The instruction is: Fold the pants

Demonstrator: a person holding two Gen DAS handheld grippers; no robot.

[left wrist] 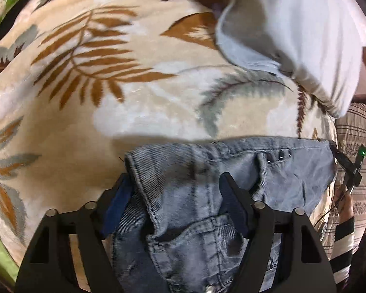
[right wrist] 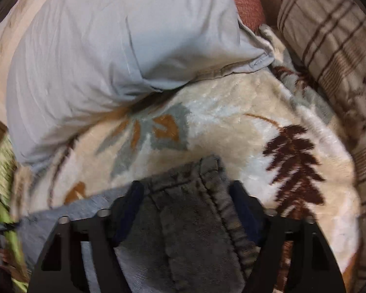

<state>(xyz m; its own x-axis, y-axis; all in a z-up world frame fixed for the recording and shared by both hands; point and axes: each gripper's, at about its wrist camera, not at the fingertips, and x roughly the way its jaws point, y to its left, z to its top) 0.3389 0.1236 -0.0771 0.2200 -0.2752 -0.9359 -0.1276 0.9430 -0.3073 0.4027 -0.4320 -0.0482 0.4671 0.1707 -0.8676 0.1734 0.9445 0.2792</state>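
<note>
Beneath everything lies a cream blanket [left wrist: 139, 112] with a leaf pattern, a pale pillow [right wrist: 90, 56] at its far edge. My left claw [left wrist: 175, 193] holds the jeans [left wrist: 231, 171] near the waistband, jaws wide around bunched denim (whether they truly pinch, I cannot tell). My right claw [right wrist: 186, 195] straddles a thick seam likewise. Both point forward and low over the blanket. I should keep the edge taut and level, laying it down evenly.
</note>
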